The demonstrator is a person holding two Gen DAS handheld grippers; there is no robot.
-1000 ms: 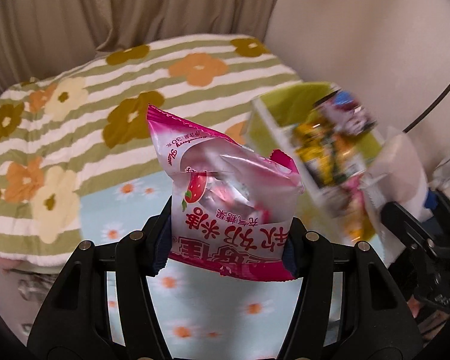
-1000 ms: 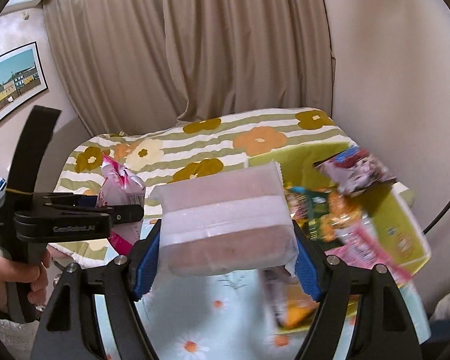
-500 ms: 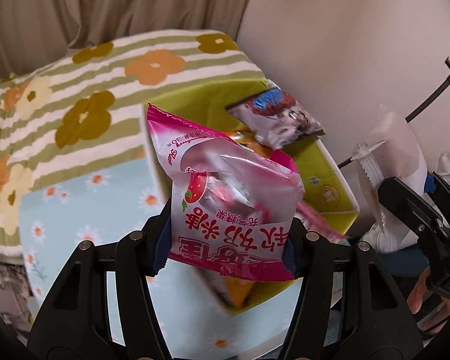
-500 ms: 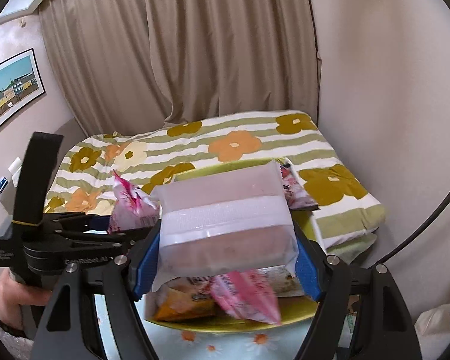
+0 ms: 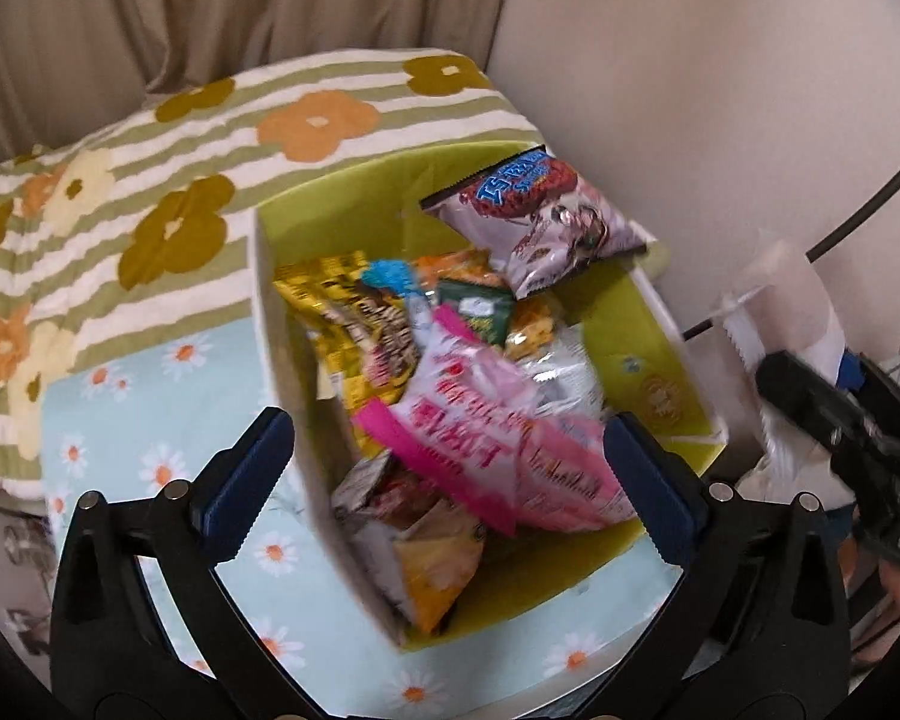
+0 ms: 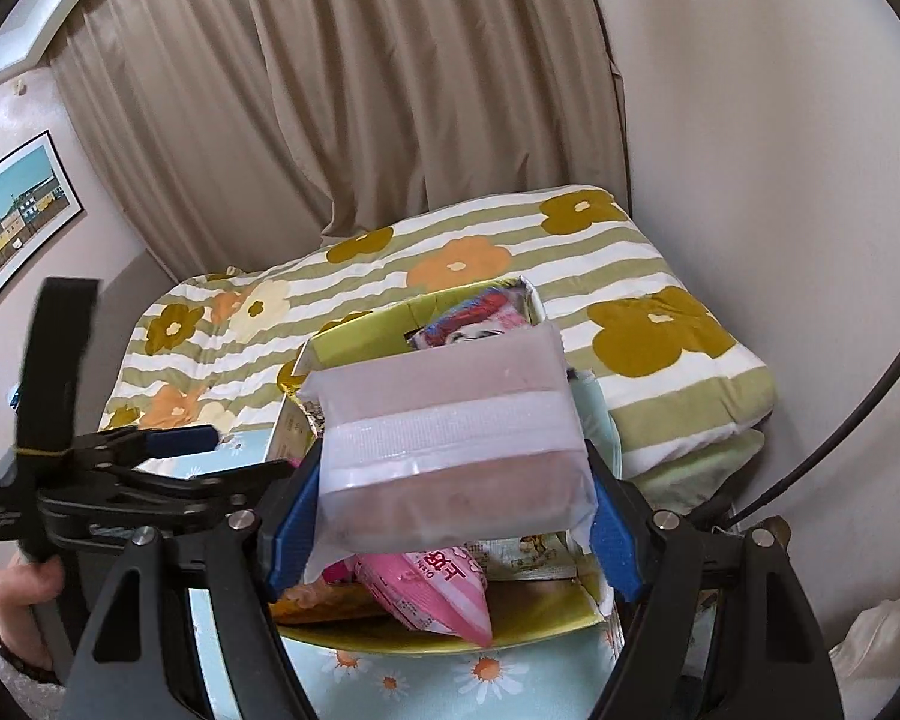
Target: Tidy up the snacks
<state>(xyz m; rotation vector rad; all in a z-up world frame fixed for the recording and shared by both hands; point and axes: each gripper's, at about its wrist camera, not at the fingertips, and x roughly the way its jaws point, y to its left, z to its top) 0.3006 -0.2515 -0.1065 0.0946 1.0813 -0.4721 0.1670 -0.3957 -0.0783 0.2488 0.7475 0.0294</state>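
Note:
A yellow-green box holds several snack bags. The pink strawberry snack bag lies in it on top of the pile, free of my left gripper, which is open above the box's near side. My right gripper is shut on a frosted white snack packet and holds it above the box. The pink bag also shows below the packet in the right wrist view. The left gripper shows at the left of the right wrist view.
The box stands on a light blue daisy cloth. A green-striped flower blanket lies behind it, with beige curtains and a wall beyond. The right gripper's body is at the right edge.
My left gripper opened and let go of the pink bag, which dropped into the box. The right gripper stayed shut on the white packet and moved over the box.

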